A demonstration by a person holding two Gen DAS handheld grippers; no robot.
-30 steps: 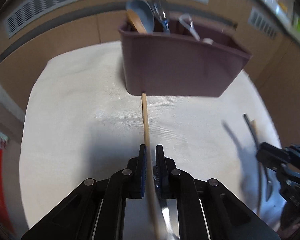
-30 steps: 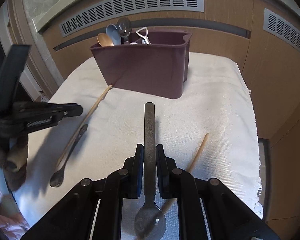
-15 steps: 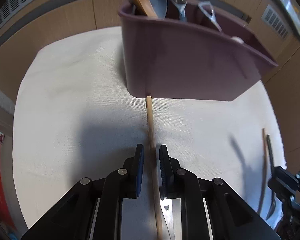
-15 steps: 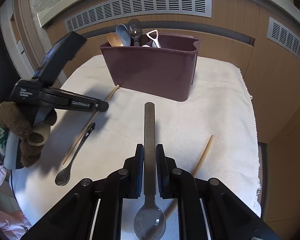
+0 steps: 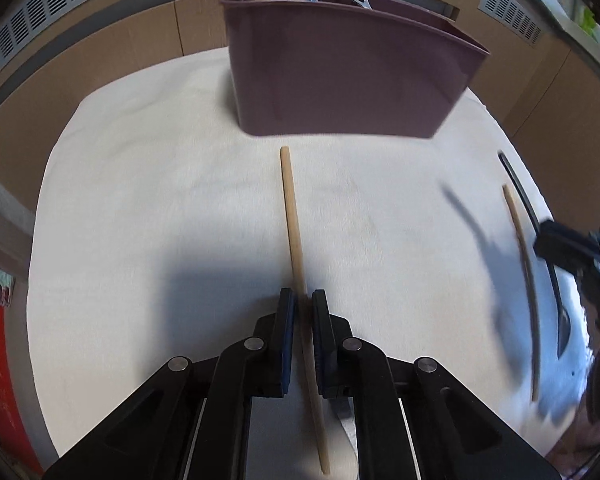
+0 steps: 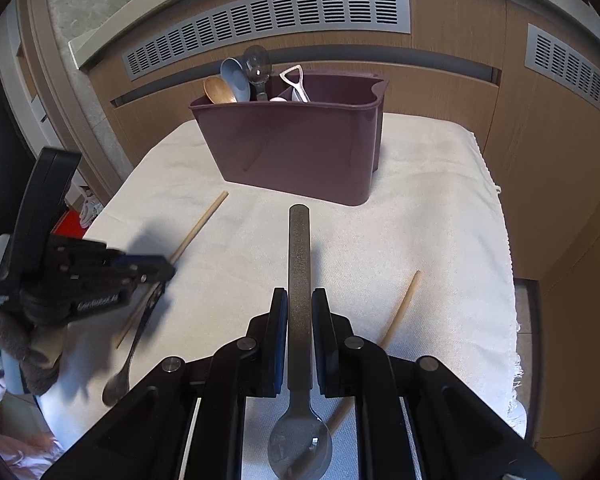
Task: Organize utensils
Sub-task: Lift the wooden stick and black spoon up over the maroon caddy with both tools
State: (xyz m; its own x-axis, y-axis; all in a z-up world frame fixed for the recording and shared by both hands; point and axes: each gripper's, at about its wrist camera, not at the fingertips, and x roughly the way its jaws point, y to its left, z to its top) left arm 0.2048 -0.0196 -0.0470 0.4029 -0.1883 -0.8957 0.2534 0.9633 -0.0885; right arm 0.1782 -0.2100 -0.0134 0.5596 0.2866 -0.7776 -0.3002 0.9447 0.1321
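Note:
A maroon utensil caddy point(image 5: 340, 76) point(image 6: 300, 148) stands at the back of a white cloth and holds several utensils. My left gripper point(image 5: 301, 312) is shut on a wooden stick point(image 5: 292, 216) that points at the caddy, its tip short of the caddy's base. My right gripper point(image 6: 299, 312) is shut on a metal spoon point(image 6: 299, 260), handle forward, bowl under the jaws. In the right wrist view the left gripper point(image 6: 80, 280) is at the left with the stick point(image 6: 204, 224). The right gripper's body shows at the right edge of the left wrist view.
Another wooden stick point(image 6: 400, 308) point(image 5: 520, 248) lies on the cloth point(image 6: 420, 220) by the right gripper. A dark spoon point(image 6: 128, 356) lies near the cloth's front left corner, under the left gripper. Wooden cabinets with vent grilles point(image 6: 268, 16) stand behind.
My left gripper has pulled back from the caddy with the stick, so the tip no longer touches its base. My right gripper has risen slightly, still holding the spoon.

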